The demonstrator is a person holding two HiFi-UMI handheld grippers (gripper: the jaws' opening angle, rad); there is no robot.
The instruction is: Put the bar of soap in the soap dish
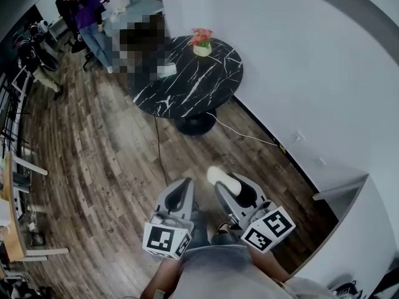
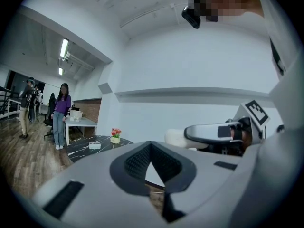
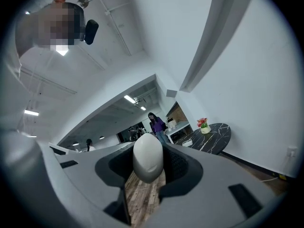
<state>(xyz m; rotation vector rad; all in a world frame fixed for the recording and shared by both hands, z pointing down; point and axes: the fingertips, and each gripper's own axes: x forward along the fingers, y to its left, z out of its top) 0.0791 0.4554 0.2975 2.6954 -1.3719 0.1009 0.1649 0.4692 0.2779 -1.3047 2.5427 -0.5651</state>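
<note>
Wood floor (image 1: 106, 167) separates us from the dish (image 1: 167, 71) on the bench (image 1: 209, 86). Our right gripper (image 3: 148, 166) clamps the soap (image 3: 147, 156) — we should carry it level; left gripper (image 2: 151, 148) closed, empty.

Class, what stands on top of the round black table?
A flower pot near the far edge and a small white dish on the table. The dish's inside is too small to make out.

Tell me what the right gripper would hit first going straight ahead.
Nothing close. The right gripper, shut on the soap, points over the floor; the table lies right of that line. Far off, the person in purple seems roughly ahead, though depth is unclear.
</note>
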